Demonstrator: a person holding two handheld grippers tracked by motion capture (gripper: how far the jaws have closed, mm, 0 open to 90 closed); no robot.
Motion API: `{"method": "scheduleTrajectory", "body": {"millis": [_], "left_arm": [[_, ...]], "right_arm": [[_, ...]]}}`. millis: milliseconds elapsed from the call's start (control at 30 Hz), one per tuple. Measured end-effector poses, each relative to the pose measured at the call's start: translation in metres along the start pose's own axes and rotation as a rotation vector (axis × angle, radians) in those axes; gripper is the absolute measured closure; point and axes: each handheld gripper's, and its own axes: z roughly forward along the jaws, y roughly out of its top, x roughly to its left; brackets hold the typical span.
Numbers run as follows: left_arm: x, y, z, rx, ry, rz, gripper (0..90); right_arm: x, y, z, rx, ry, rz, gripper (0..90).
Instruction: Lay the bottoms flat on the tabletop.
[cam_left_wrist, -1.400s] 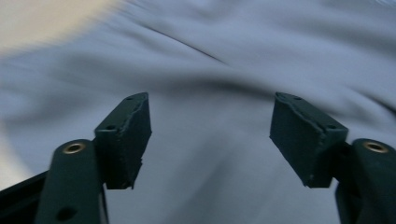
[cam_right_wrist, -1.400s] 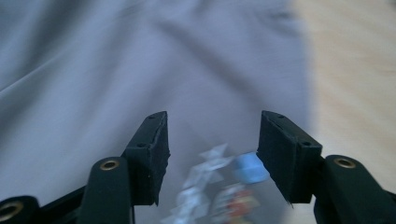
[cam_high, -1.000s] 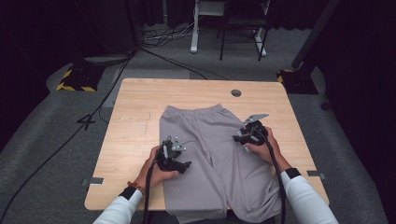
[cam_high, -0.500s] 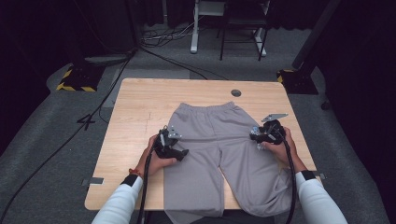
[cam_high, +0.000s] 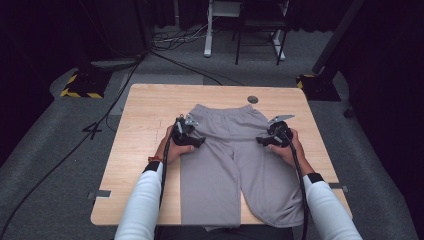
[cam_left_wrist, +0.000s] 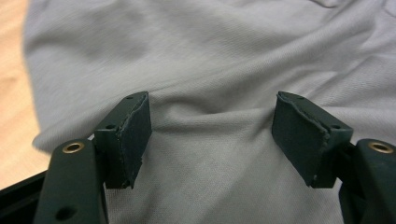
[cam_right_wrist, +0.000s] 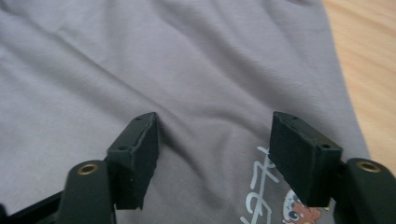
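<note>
You are working on grey trousers laid flat on the table, waistband at the far end and both legs running back toward you, the hems hanging just past the near edge. That spread is why your hands are sitting where they are: one over each hip, so the cloth can be smoothed or taken from both sides at once.

Your left claw is standing wide open. Its jaws have just been closing a little from a wider spread, and in the left gripper view a soft ridge of fabric is bunching between the pads without being pinched. The trousers' outer edge and bare wood are lying just off to the left of that claw.

Your right claw is also wide open and holding nothing; its jaws have just been opening. In the right gripper view the cloth is lying flat between the pads, a small printed cartoon is sitting just inside the right-hand pad, and the side seam is running close beyond it.

Judging by this, you are flattening the hips before a fold.
</note>
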Motion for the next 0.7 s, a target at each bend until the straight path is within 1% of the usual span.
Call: {"method": "scheduleTrajectory", "body": {"millis": [33, 67, 100, 133, 167, 200, 233, 267, 300, 333, 367, 400, 433, 467, 500, 533, 567, 600, 633, 667, 700], "left_arm": [[0.004, 0.004, 0.004, 0.0, 0.02, -0.021, 28.5], [0.007, 0.006, 0.006, 0.0, 0.035, -0.029, 28.1], [0.011, 0.009, 0.008, 0.005, 0.058, -0.055, 27.0], [0.015, 0.012, 0.011, 0.016, 0.085, -0.077, 22.3], [0.017, 0.014, 0.012, 0.035, 0.082, -0.087, 18.7], [0.017, 0.017, 0.011, 0.061, 0.093, -0.096, 17.4], [0.015, 0.02, 0.009, 0.093, 0.118, -0.098, 17.2], [0.01, 0.023, 0.007, 0.126, 0.122, -0.09, 18.0], [0.004, 0.024, 0.002, 0.123, 0.095, -0.069, 21.1], [-0.003, 0.023, -0.006, 0.088, 0.029, -0.046, 21.6], [-0.013, 0.02, -0.016, 0.038, -0.045, -0.02, 20.8], [-0.024, 0.016, -0.025, 0.006, -0.081, 0.017, 21.5], [-0.038, 0.01, -0.034, 0.003, -0.086, 0.049, 22.4], [-0.056, 0.002, -0.044, -0.001, -0.122, 0.083, 21.8], [-0.07, -0.006, -0.051, 0.004, -0.144, 0.124, 21.5], [-0.081, -0.012, -0.056, 0.015, -0.147, 0.148, 21.9], [-0.094, -0.021, -0.063, 0.027, -0.156, 0.178, 21.7], [-0.109, -0.032, -0.07, 0.031, -0.177, 0.204, 21.4], [-0.117, -0.038, -0.074, 0.036, -0.181, 0.216, 22.3], [-0.129, -0.049, -0.079, 0.038, -0.209, 0.214, 22.6], [-0.135, -0.055, -0.082, 0.04, -0.227, 0.22, 22.4]], "right_arm": [[-0.003, 0.002, 0.001, 0.003, -0.013, 0.019, 32.2], [-0.007, 0.004, 0.003, 0.007, -0.036, 0.04, 32.1], [-0.01, 0.006, 0.005, 0.005, -0.048, 0.049, 32.1], [-0.012, 0.008, 0.006, 0.004, -0.077, 0.05, 32.1], [-0.014, 0.01, 0.007, 0.013, -0.094, 0.058, 32.0], [-0.014, 0.012, 0.007, 0.022, -0.097, 0.062, 32.1], [-0.014, 0.013, 0.007, 0.032, -0.102, 0.056, 32.7], [-0.012, 0.013, 0.005, 0.043, -0.112, 0.039, 34.0], [-0.01, 0.012, 0.001, 0.046, -0.106, 0.028, 33.8], [-0.008, 0.009, -0.005, 0.034, -0.085, 0.015, 33.9], [-0.006, 0.006, -0.014, 0.014, -0.061, 0.001, 33.9], [-0.002, 0.001, -0.023, -0.001, -0.045, -0.023, 33.9], [0.003, -0.005, -0.033, 0.004, -0.035, -0.057, 33.5], [0.008, -0.012, -0.042, 0.024, -0.021, -0.111, 33.1], [0.015, -0.023, -0.053, 0.048, -0.005, -0.154, 33.7], [0.018, -0.032, -0.062, 0.066, 0.007, -0.176, 33.8], [0.02, -0.039, -0.069, 0.078, 0.019, -0.186, 33.8], [0.022, -0.05, -0.079, 0.078, 0.031, -0.19, 34.4], [0.022, -0.062, -0.091, 0.075, 0.062, -0.18, 35.8], [0.022, -0.068, -0.098, 0.083, 0.074, -0.177, 35.7], [0.023, -0.079, -0.11, 0.105, 0.062, -0.196, 35.4]]}}
